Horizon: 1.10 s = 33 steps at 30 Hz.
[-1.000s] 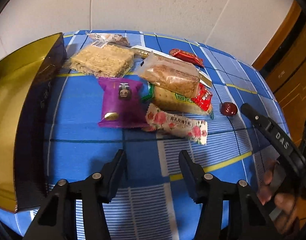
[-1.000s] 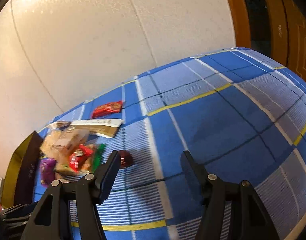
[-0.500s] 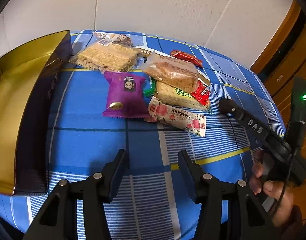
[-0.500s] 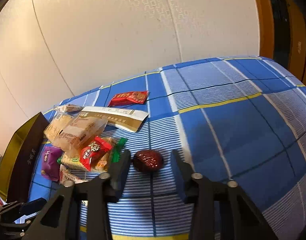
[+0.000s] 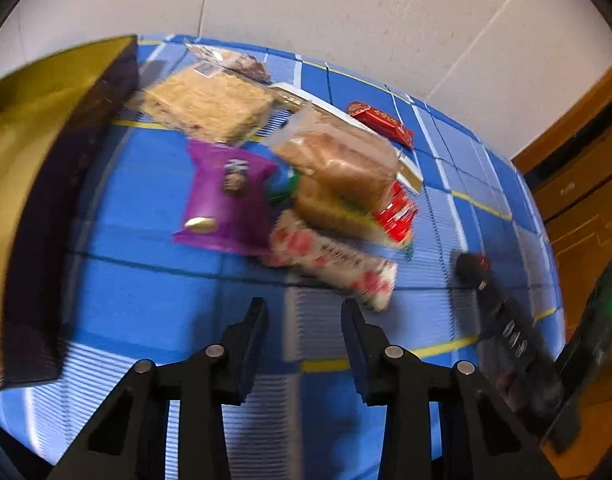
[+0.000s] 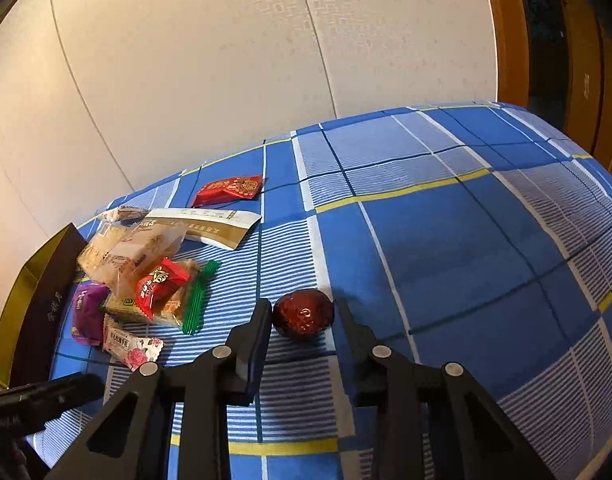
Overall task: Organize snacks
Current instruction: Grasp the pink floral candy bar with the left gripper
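Right claw (image 6: 302,312) pinches my glossy, wrinkled red date (image 6: 303,317); left claw (image 5: 304,312), closing on nothing, alone shows the gold box (image 5: 22,184) interior.

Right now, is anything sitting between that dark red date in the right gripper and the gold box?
Yes. The snack pile lies on the cloth between the date, held in the right gripper, and the gold box at far left.
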Available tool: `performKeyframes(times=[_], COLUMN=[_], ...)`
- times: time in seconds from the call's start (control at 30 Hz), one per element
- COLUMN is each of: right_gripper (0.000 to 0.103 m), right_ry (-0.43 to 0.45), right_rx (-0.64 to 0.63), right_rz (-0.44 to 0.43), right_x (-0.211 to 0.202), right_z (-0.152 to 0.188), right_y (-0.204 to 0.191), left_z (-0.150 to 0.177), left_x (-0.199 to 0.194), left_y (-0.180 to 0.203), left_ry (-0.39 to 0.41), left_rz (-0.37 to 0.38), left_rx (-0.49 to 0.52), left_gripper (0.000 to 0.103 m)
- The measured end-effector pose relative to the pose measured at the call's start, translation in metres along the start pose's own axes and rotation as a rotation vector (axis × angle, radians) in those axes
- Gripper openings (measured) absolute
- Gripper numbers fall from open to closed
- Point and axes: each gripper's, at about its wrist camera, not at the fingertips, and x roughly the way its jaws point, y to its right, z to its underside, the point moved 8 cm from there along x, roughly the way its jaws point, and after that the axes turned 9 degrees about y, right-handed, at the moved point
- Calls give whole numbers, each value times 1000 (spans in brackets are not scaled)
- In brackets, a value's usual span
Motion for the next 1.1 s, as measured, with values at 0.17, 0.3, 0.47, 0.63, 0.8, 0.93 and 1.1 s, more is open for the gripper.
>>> performKeyframes(times=[0.17, 0.3, 0.47, 0.63, 0.8, 0.93, 1.1], right_gripper=[31, 31, 31, 31, 31, 31, 31], right_ry=[2, 9, 14, 14, 15, 14, 14], right_rx=[-1, -12, -16, -15, -34, -39, -36], right_rz=[-8, -10, -10, -6, 13, 15, 5], right_x=[0, -1, -2, -2, -1, 0, -1], right_z=[0, 0, 0, -1, 0, 0, 0], right_y=[0, -1, -1, 0, -3, -4, -3], left_z=[-12, -22, -25, -20, -25, -31, -33], left_x=[15, 23, 23, 12, 13, 23, 31], left_y=[9, 13, 12, -11, -11, -4, 9], left_ry=[-4, 6, 1, 19, -16, -33, -62], left_rz=[-12, -14, -11, -33, -21, -72, -178], left_rx=[-110, -176, -227, -329, -408, -425, -259], left_gripper=[36, 40, 46, 47, 47, 46, 41])
